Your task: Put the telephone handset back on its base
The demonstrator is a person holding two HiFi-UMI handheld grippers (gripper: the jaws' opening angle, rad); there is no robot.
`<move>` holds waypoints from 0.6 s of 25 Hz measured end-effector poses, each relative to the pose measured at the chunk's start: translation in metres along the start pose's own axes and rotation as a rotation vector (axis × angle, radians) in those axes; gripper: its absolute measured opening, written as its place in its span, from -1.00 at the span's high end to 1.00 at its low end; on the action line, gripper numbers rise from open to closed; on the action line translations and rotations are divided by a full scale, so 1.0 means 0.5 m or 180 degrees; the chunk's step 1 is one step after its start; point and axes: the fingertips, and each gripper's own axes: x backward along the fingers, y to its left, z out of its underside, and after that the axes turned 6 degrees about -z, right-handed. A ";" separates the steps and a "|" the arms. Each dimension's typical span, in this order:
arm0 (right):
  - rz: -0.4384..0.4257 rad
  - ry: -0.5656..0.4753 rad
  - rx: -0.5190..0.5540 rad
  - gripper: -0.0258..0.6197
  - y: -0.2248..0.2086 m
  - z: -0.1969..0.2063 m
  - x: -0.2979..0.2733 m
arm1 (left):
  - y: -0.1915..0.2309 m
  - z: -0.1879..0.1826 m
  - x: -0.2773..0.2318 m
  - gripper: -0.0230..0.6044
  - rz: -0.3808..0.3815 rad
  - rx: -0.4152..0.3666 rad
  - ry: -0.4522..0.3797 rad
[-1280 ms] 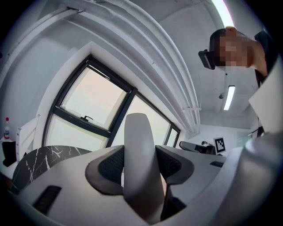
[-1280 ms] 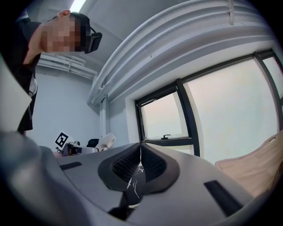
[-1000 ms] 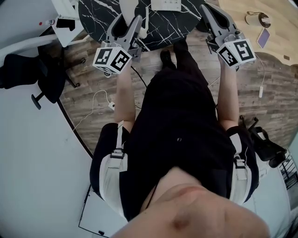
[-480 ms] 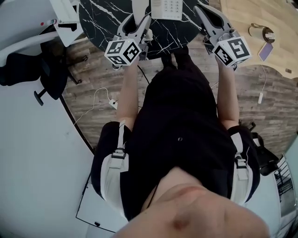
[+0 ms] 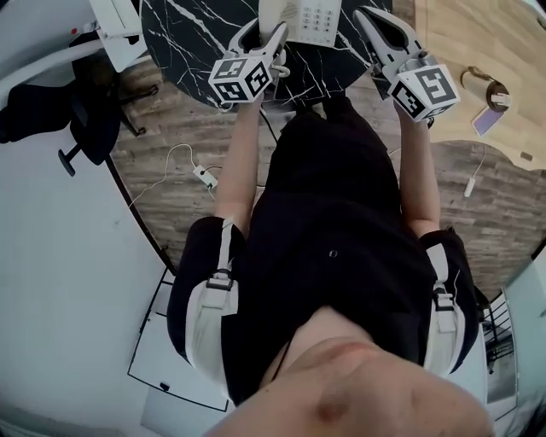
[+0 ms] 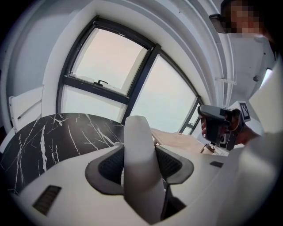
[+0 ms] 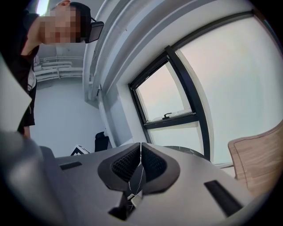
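A white telephone handset stands upright between the jaws of my left gripper, which is shut on it. In the head view the left gripper is over the black marble table, just left of the white telephone base with its keypad. My right gripper is held to the right of the base. In the right gripper view its pads are pressed together with nothing between them, and it points up at a window.
A wooden table at the right carries a cup and a small phone. A black office chair stands at the left. Cables and a plug lie on the wood floor by the person's legs.
The left gripper with the handset has moved right and forward, closer to the telephone base. More of the base and keypad now shows. The right gripper barely moved.
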 end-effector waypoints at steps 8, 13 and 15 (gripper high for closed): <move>-0.0065 0.0176 -0.0118 0.82 -0.063 0.028 -0.023 | 0.038 0.051 -0.091 0.20 -0.0276 -0.0137 0.0263; -0.0066 0.0248 -0.0152 0.82 -0.093 0.041 -0.027 | 0.059 0.079 -0.140 0.20 -0.0399 -0.0168 0.0391; -0.0058 0.0267 -0.0176 0.82 -0.102 0.047 -0.026 | 0.067 0.091 -0.157 0.20 -0.0448 -0.0188 0.0442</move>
